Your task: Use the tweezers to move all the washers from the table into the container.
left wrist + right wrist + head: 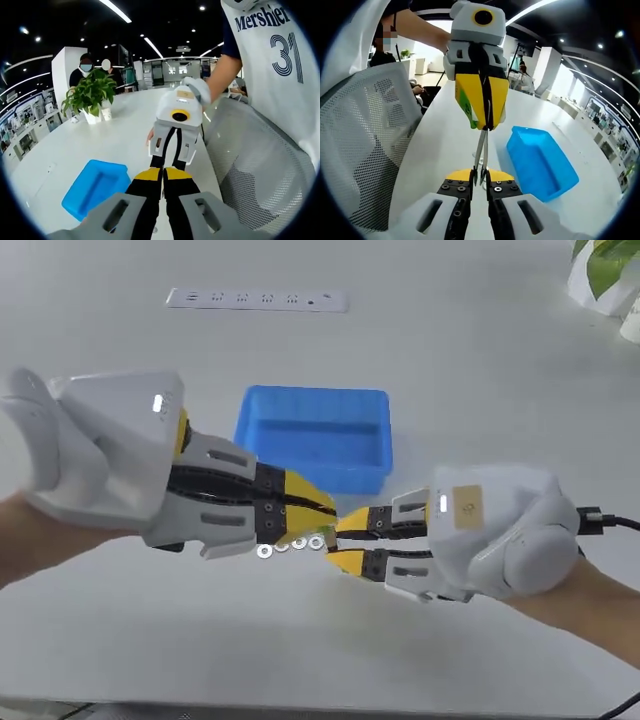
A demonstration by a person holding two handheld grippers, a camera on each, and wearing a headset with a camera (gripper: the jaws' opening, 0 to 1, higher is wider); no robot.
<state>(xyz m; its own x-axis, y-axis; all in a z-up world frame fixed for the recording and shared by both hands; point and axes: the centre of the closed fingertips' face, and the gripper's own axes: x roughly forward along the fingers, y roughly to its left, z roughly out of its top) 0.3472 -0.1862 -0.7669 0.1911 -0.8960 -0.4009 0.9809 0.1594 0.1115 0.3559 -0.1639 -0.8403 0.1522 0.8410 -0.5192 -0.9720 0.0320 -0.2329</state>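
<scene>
1. Ahead of the left gripper's (pixel 318 518) fingers (pixel 300 495): blocked. The right gripper (pixel 340 540) faces them head-on, close, and the tweezers (pixel 481 150) span the gap between the two.
2. At the fingertips: a row of washers (pixel 290 545) lies on the surface (pixel 300 640), partly hidden by the left fingers.
3. Far side of both sets of fingers: the blue container (pixel 312 472) stands near, its near wall towards them and its open top unobstructed.
4. Beyond the container: bare surface up to a power strip (pixel 257 300), well apart.
5. Near side of the fingers: bare surface to the edge, with a mesh chair (pixel 260 165) beyond it.
6. Far right: a potted plant (pixel 610 270), well apart.
</scene>
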